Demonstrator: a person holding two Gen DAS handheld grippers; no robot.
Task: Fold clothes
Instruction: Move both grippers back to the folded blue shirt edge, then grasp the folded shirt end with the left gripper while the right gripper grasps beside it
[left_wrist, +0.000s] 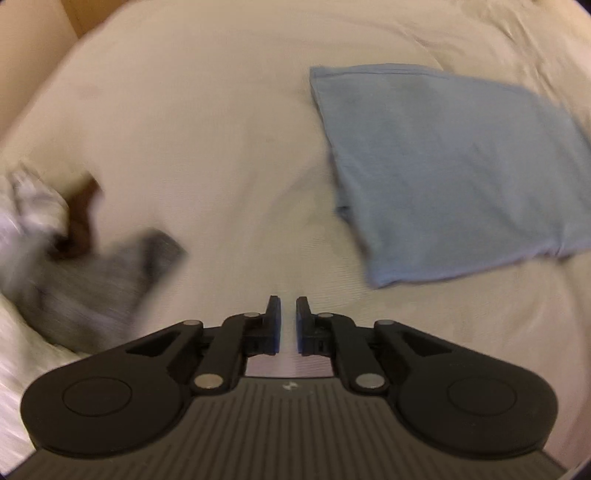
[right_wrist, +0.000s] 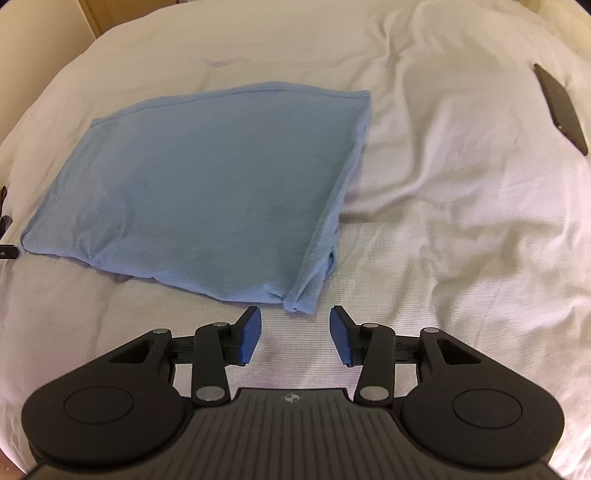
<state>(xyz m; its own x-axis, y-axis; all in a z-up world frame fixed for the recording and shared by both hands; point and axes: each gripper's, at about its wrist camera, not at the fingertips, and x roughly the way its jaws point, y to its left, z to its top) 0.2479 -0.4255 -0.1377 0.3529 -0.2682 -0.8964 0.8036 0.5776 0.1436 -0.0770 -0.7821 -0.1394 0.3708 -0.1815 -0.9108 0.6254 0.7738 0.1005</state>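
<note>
A folded blue garment (right_wrist: 207, 184) is laid flat on a bed covered by a cream bedspread (right_wrist: 443, 221), and every other place is given from it. The right gripper (right_wrist: 295, 332) is held just short of the garment's near corner, above bare bedspread; its blue-padded jaws are parted to about a middling gap, and nothing is caught between them. The left gripper (left_wrist: 288, 319) is seen beyond the garment's left edge, over plain bedspread; its jaws are drawn almost together, only a narrow slit being left, and nothing is gripped. Further left of the garment, a blurred heap of grey clothes (left_wrist: 96, 280) and white clothes (left_wrist: 33, 206) is visible, with something brown among it that cannot be made out. To the garment's far right, a flat dark object (right_wrist: 561, 107) is lying on the bedspread.
</note>
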